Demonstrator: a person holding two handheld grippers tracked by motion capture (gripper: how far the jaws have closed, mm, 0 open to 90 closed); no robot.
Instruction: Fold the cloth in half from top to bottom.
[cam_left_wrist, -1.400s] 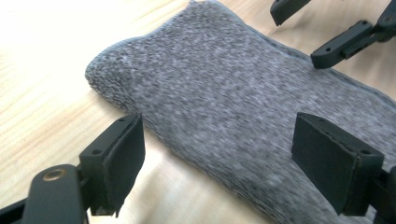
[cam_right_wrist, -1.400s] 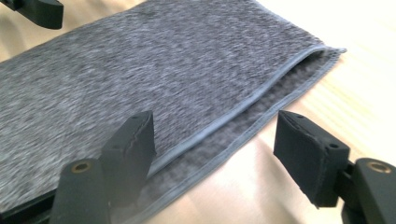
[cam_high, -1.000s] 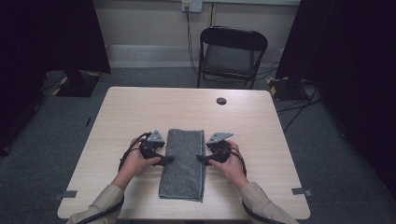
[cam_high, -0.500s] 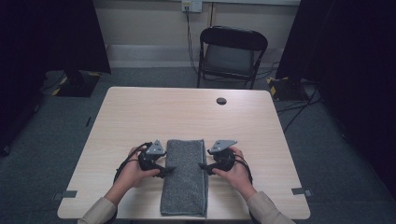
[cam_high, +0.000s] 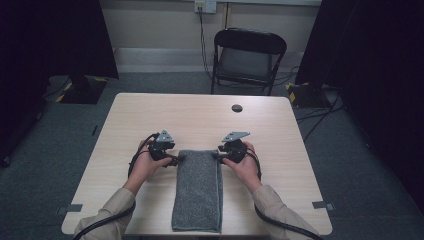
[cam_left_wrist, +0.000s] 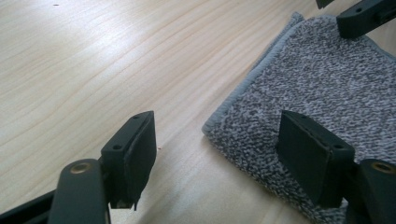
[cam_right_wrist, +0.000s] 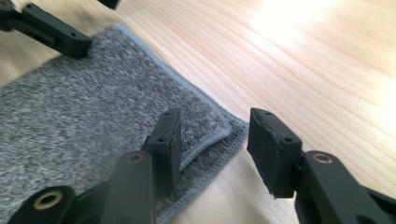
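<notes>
A folded grey towel (cam_high: 197, 190) lies as a long strip on the wooden table (cam_high: 280, 135), its near end at the front edge. My left gripper (cam_high: 178, 158) is at the towel's far left corner (cam_left_wrist: 215, 126). Its jaws have just been closing a little and stand open (cam_left_wrist: 219, 158), one over bare wood, one over the cloth. My right gripper (cam_high: 217, 156) is at the far right corner (cam_right_wrist: 224, 133). Those jaws have just been closing and are still open (cam_right_wrist: 217, 144), astride the corner's hem without pressing it. Each gripper view catches the other gripper's jaw across the towel.
A small black round disc (cam_high: 237, 108) lies on the far part of the table. A black folding chair (cam_high: 248, 57) stands beyond the far edge. Bare wood lies to both sides of the towel.
The towel slid toward the person's side of the table, then stayed put. Both hands came back with it and have now moved forward to its far corners. The right jaws narrowed.
</notes>
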